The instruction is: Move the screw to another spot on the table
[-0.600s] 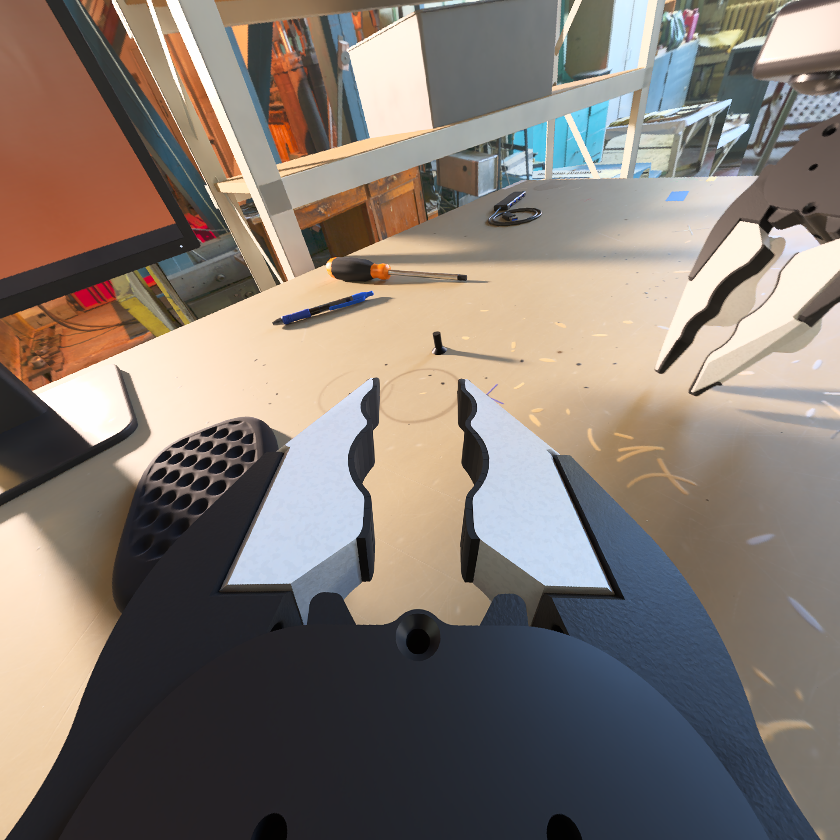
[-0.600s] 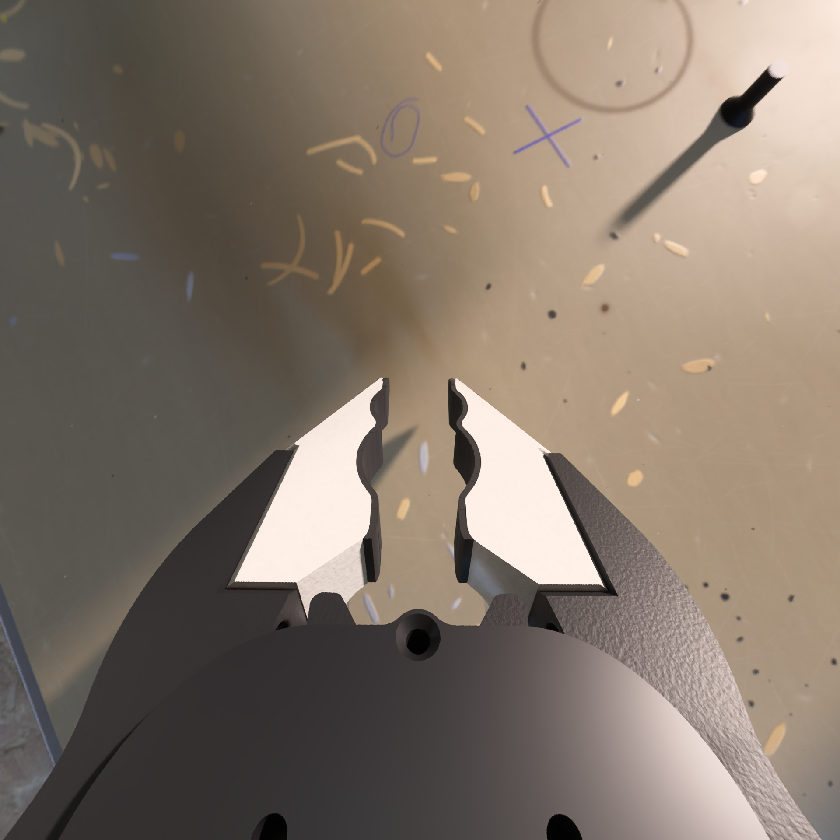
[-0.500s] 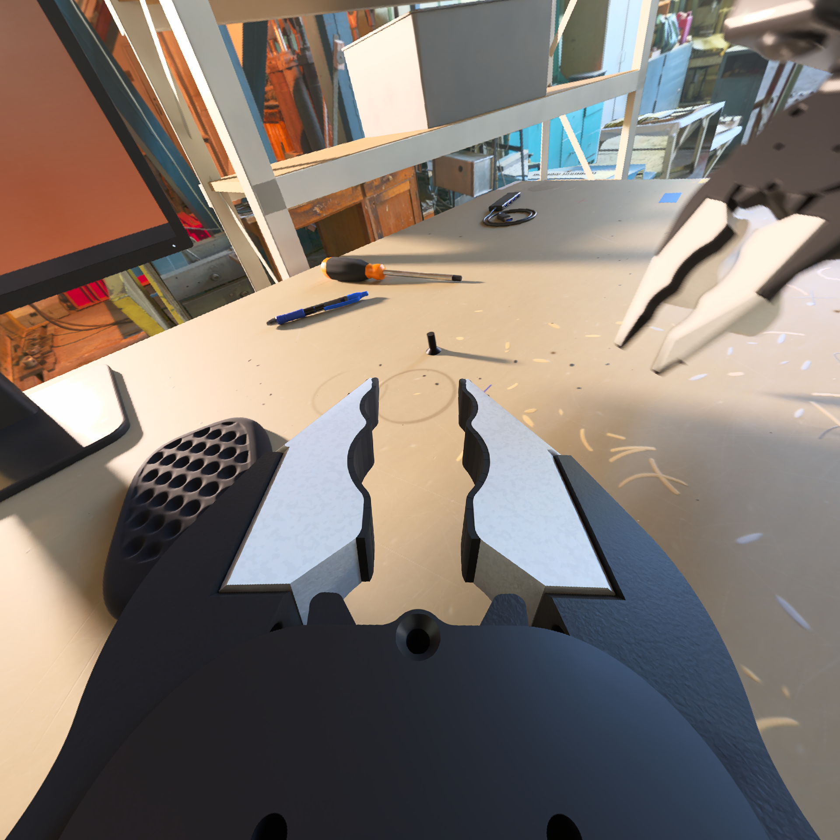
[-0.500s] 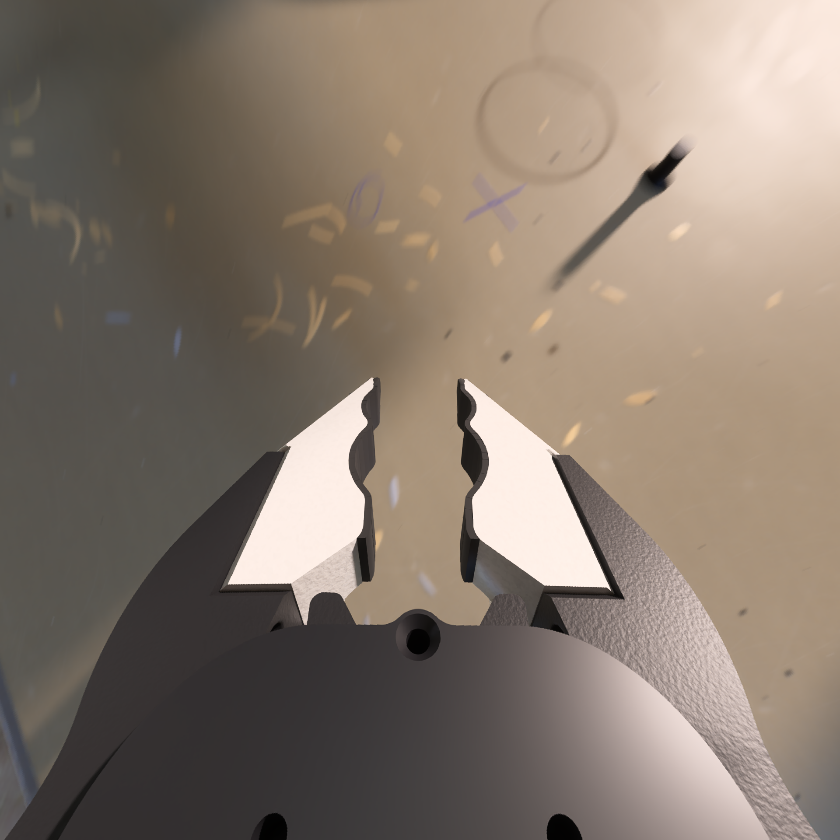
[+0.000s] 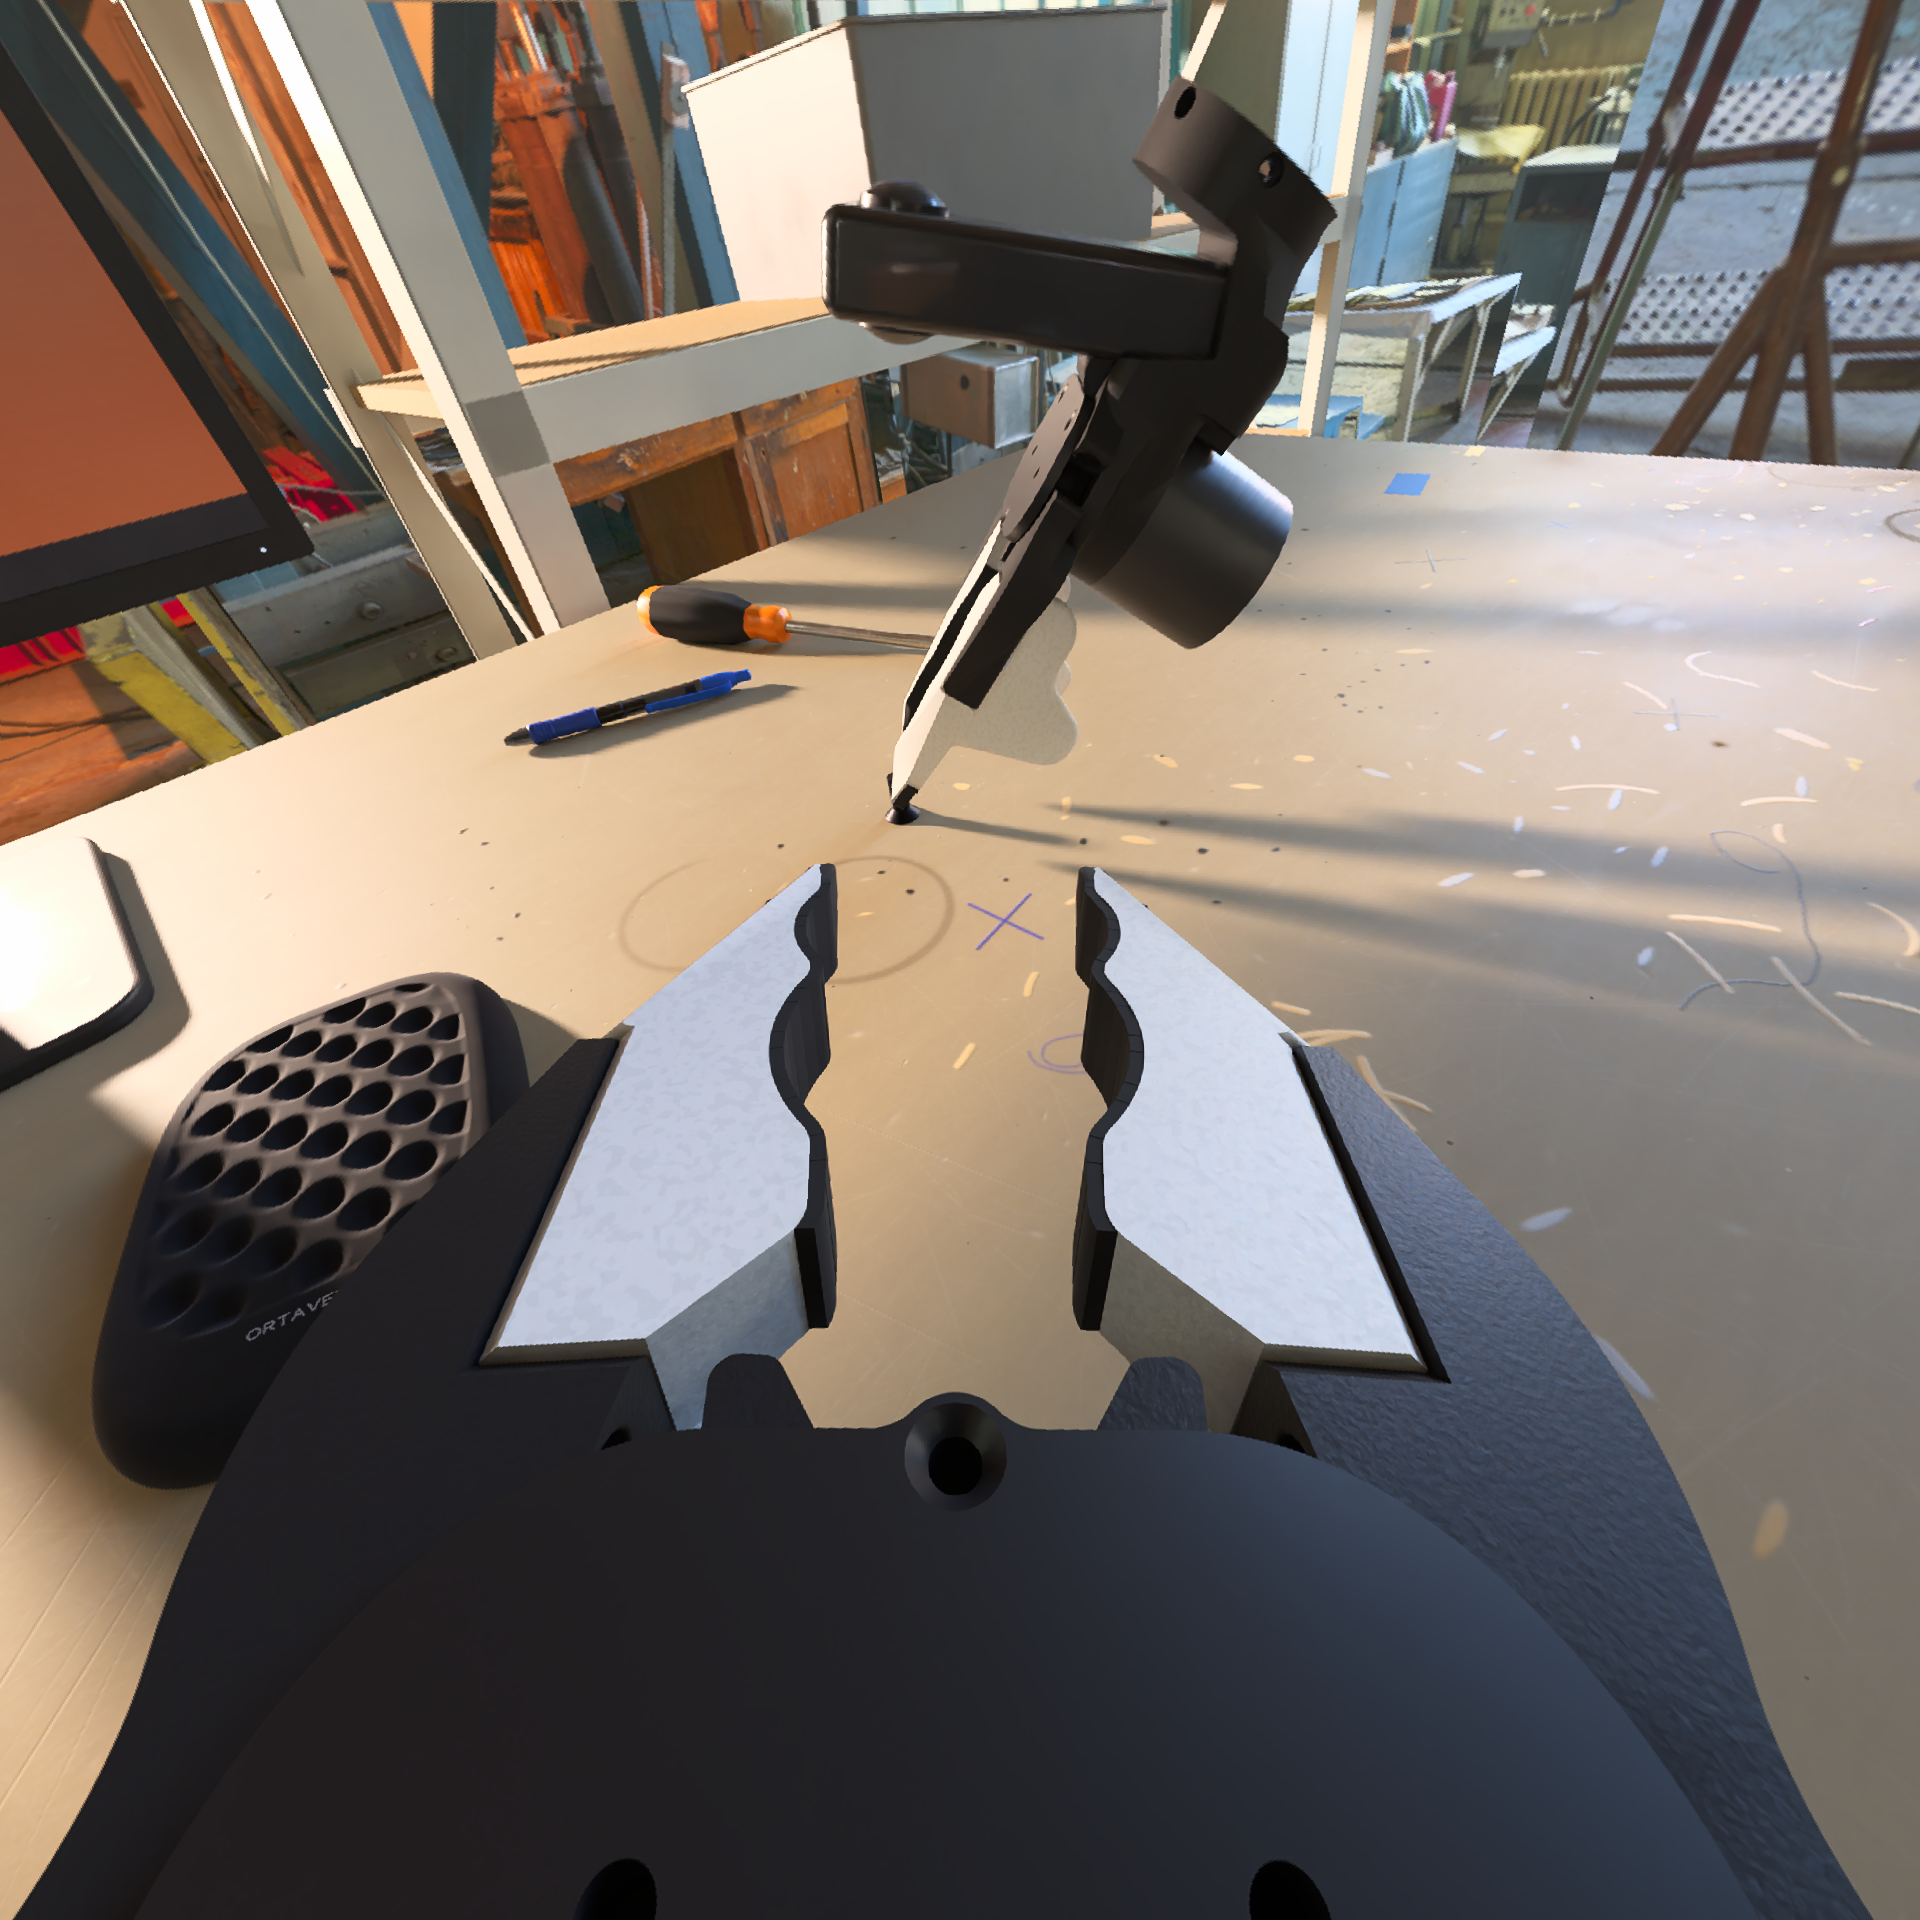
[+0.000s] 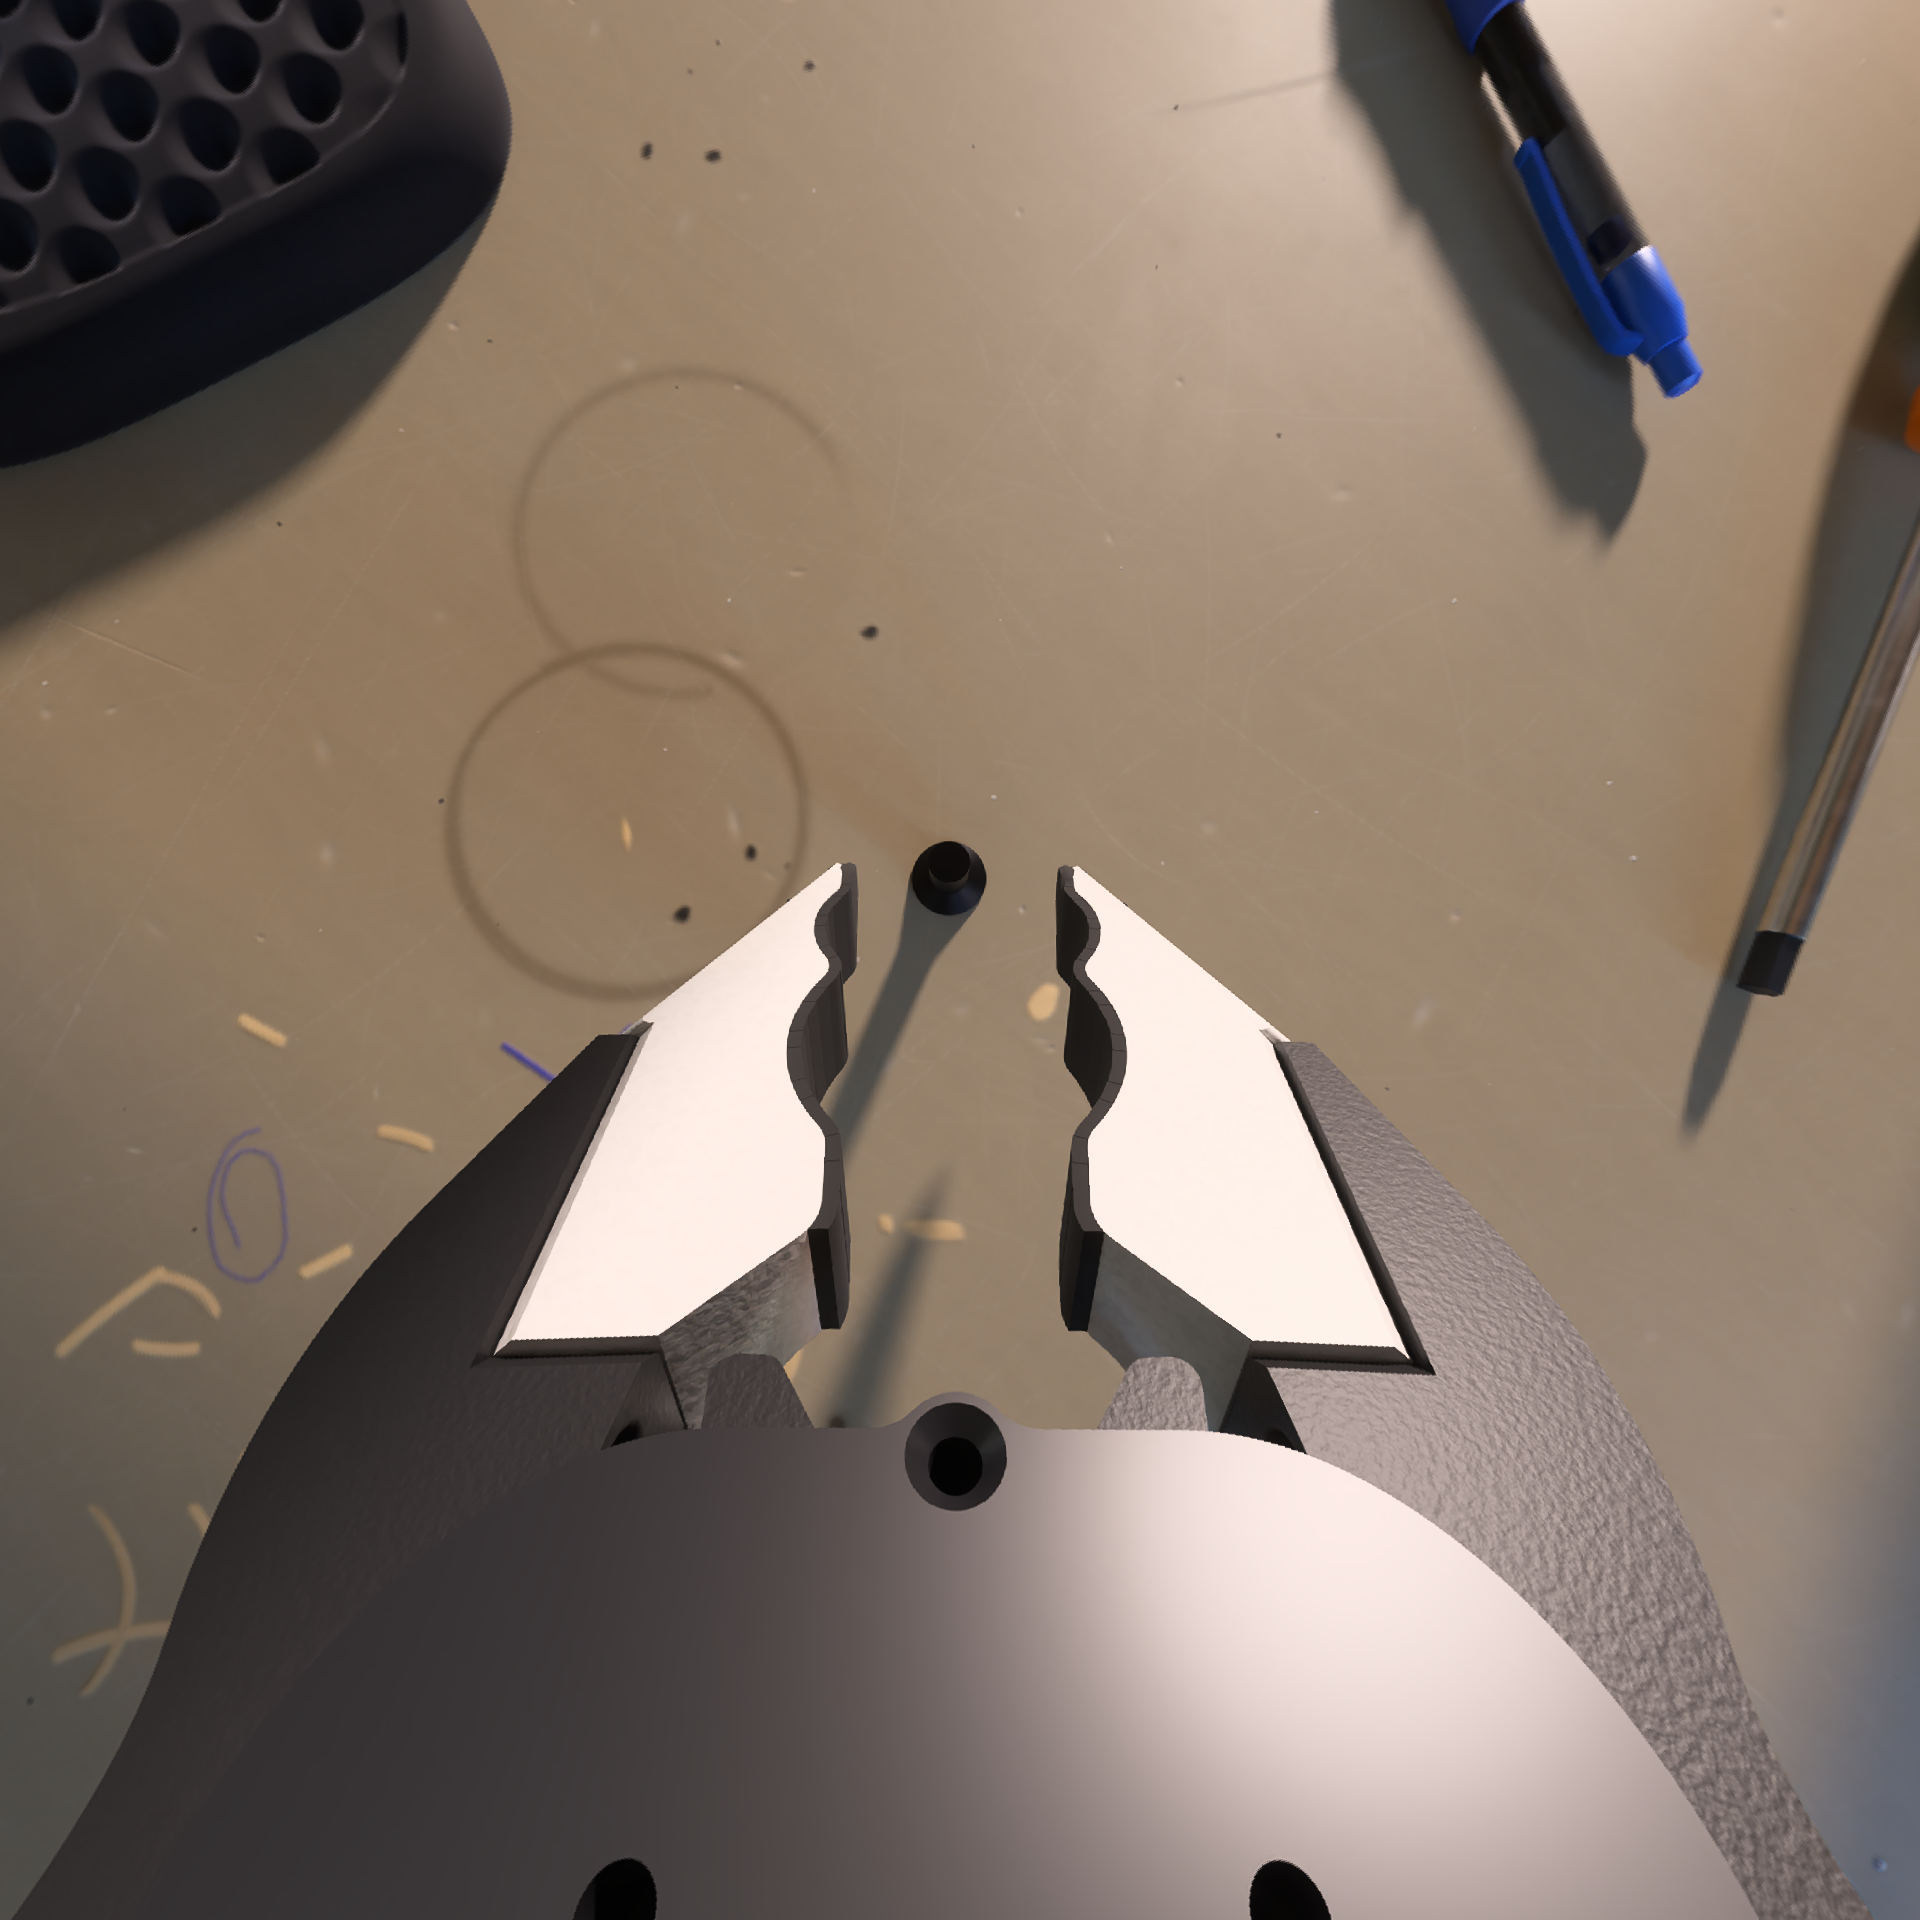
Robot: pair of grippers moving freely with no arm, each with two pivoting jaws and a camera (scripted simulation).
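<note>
Screw (image 6: pixel 947 878): standing head-down on the worktop (image 6: pixel 1247 623), not yet lifted.
Right tongs (image 6: pixel 956 883): I am poising them released, straddling it.
Left tongs (image 5: pixel 954 883): I am holding them released, nearby.
Remaining: gripping, carrying, setting down.

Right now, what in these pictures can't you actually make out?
- Screw: in the left wrist view, the right tool covers its shaft.
- Screwdriver: its handle is cut off by the right wrist view's edge.
- Perforated black object: partly behind the left tool; what it is stays unclear.
</note>
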